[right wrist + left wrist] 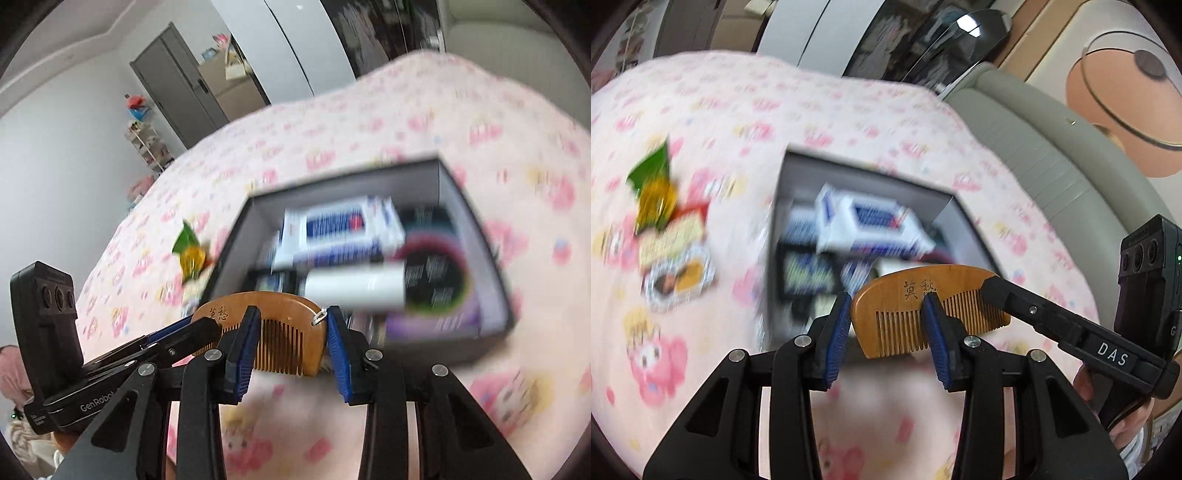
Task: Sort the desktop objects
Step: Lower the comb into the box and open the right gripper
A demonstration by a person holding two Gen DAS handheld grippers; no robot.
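Amber wooden comb [916,299]; pink cartoon-print cloth [738,110]; black-walled box [476,236], grey inside.

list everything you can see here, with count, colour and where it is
comb: 1, brown wood, held up between both grippers, near side of the box
box: 1, dark outside and grey inside, open, on the cloth
packs in the box: several, white and blue, blurred, count unclear
white tube: 1, in the box, near its front
round black thing: 1, red-rimmed, in the box, too blurred to name
snack packets: a few, green, gold, red and silver, in a heap on the cloth beside the box
cloth: 1, pink cartoon print, under everything
left gripper: black with blue pads, shut on the comb
right gripper: black with blue pads, shut on the comb's other end
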